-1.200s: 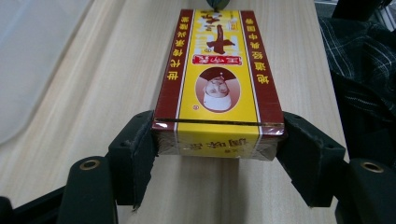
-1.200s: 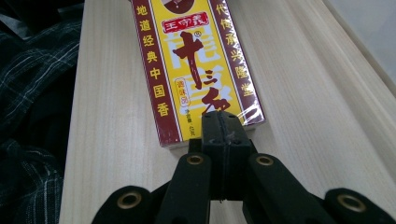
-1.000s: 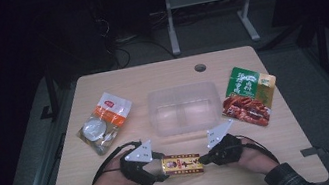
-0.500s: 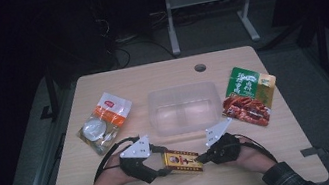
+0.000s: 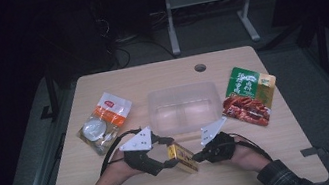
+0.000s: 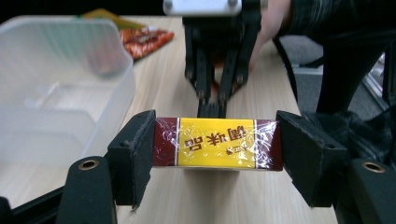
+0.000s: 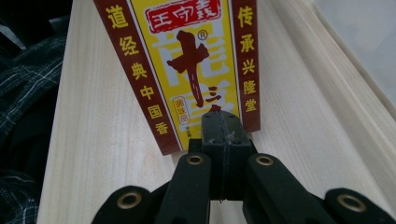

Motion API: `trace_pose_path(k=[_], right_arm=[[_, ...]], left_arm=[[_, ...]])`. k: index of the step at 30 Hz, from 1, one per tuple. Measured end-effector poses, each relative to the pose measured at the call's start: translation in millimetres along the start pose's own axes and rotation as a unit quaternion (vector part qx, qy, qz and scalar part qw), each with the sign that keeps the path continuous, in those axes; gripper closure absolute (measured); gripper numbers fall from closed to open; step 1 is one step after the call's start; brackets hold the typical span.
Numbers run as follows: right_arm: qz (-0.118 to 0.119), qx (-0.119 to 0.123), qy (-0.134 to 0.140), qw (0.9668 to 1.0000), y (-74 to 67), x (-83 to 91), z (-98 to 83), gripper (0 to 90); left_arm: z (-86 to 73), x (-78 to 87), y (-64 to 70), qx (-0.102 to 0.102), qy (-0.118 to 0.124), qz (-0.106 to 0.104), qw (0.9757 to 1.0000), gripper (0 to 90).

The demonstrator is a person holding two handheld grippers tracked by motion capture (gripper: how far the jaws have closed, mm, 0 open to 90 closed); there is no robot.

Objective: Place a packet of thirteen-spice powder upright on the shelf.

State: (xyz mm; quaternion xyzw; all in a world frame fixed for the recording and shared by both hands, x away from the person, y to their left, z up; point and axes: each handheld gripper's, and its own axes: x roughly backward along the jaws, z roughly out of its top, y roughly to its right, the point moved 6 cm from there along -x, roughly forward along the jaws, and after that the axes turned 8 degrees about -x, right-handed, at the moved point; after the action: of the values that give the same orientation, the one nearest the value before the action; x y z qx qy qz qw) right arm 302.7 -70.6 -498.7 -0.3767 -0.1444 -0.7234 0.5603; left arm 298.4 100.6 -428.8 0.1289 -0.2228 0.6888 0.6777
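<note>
Left gripper (image 5: 169, 156) is clamping the yellow-and-maroon cellophane-wrapped box (image 5: 183, 156) across its two ends; in my left gripper view both pads are pressing on the maroon ends of that box (image 6: 217, 142). Right gripper (image 5: 200, 157) is pinching shut on the box's near edge, jaws closed tight together in my right gripper view, where the box (image 7: 187, 65) is showing red and yellow Chinese print. Box is sitting tilted between both grippers over the front of the light wooden desk (image 5: 159, 75), just in front of the clear plastic container (image 5: 183, 107). Green-and-red snack pouch (image 5: 249, 94) is lying right of the container, orange-and-white pouch (image 5: 104, 120) left of it.
</note>
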Motion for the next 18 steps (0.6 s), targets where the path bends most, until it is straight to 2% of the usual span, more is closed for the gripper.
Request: trace_pose_path(k=[7,14,18], right_arm=[[-0.004,0.003,-0.003,1.0000,0.5,-3.9,0.5,89.8],[-0.006,0.008,-0.007,0.9999,-1.6,-6.8,1.2,89.7],[-0.006,0.009,-0.007,0.9999,-1.4,-6.4,0.9,89.1]], left_arm=[[10.3,-10.9,-3.9,-0.002,0.018,-0.005,0.9998,31.3],[18.7,-25.7,-4.3,-0.006,0.025,-0.011,0.9996,31.5],[20.3,-28.6,-4.1,-0.006,0.024,-0.011,0.9996,31.5]])
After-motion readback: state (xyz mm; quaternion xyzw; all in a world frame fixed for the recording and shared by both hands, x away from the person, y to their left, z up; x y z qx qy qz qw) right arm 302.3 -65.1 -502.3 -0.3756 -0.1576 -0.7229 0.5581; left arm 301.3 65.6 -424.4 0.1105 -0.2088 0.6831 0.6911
